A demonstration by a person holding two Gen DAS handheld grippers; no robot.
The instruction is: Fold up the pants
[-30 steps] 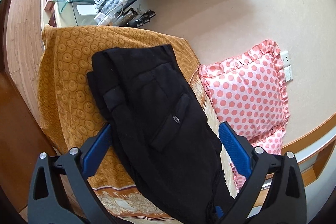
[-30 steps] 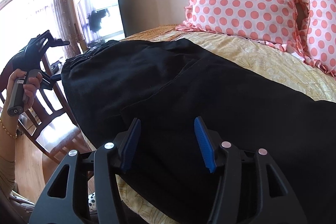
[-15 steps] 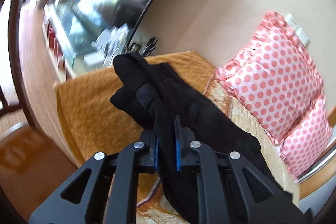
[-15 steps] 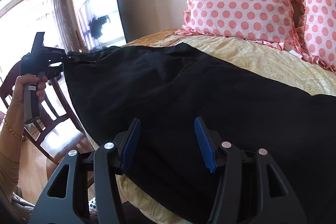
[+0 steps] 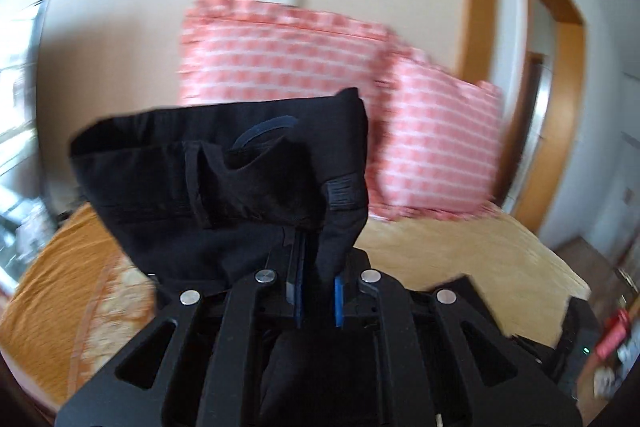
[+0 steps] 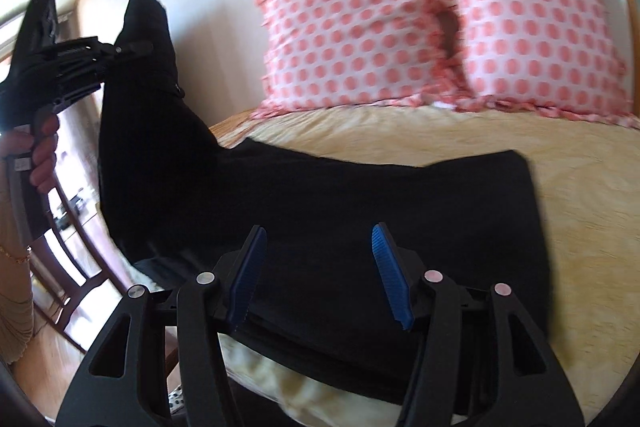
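At far left of the right wrist view, the left gripper [image 6: 132, 47] is seen raised in a hand [image 6: 40, 155], its blue-padded jaws clamped on the waistband end of the black pants [image 6: 360, 211]. That end is lifted off the bed [image 6: 580, 187], while the soft, matte legs are laid flat across the pale yellow patterned cover. In the left wrist view, the bunched waistband [image 5: 224, 163] is shown pinched between the nearly closed pads, a belt loop being visible. Toward the centre, the right gripper [image 6: 316, 267] is held with its ribbed blue pads spread apart above the cloth, nothing between them. Behind, two frilled pink polka-dot pillows [image 6: 440, 23] are propped against the wall.
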